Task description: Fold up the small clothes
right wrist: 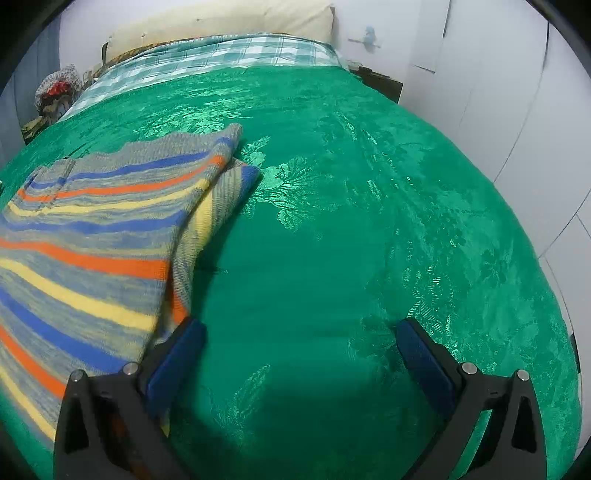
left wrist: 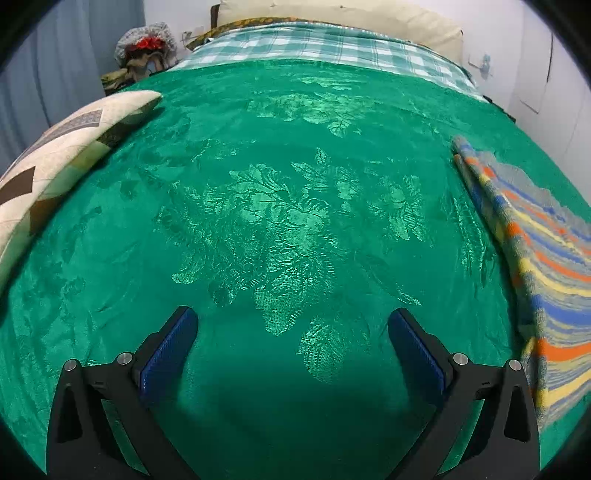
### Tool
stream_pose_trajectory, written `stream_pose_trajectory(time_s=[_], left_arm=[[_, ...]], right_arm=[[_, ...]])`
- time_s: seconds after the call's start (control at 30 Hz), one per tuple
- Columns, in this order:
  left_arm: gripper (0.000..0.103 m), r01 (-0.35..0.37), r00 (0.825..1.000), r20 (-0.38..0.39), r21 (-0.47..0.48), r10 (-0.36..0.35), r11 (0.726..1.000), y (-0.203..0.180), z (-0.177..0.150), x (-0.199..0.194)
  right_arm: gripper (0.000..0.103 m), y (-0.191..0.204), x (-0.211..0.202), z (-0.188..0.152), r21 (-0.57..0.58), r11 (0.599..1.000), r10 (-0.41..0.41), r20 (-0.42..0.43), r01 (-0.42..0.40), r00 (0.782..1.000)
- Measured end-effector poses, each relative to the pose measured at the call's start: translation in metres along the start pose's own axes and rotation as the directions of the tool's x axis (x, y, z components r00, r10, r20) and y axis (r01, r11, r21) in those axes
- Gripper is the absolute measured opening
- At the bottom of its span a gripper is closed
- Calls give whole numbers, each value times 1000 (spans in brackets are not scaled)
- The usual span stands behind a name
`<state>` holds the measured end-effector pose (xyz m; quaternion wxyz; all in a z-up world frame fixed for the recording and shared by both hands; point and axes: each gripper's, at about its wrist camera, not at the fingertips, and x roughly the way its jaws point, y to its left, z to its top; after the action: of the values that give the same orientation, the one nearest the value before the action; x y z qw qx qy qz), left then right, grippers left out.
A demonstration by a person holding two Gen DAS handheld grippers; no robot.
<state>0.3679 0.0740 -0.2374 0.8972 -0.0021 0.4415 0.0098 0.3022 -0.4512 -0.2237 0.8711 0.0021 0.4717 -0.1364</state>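
The striped knitted garment [right wrist: 96, 236] lies folded on the bed's green bedspread [right wrist: 332, 221]; from the right tool [right wrist: 301, 354] it spreads away toward ten o'clock, its near edge just beside, perhaps touching, that tool's left finger [right wrist: 177, 354]; from the left tool [left wrist: 291, 343] the same garment [left wrist: 546, 258] lies off at three o'clock, apart from its fingers; both tools stand wide, nothing between their jaws; a patterned cushion [left wrist: 55, 166] sits at ten o'clock of the left tool; a pale pillow [left wrist: 332, 18] lies at the bed's head.
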Motion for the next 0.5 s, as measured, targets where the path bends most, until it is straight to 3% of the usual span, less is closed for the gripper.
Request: stream_pose_trajectory(time_s=[0.5], left_arm=[[103,-3,1000,-1,2,3,1000,-5,2,-5]], right_arm=[[103,-1,0,-16,0,1000,3,2,-3,1000]])
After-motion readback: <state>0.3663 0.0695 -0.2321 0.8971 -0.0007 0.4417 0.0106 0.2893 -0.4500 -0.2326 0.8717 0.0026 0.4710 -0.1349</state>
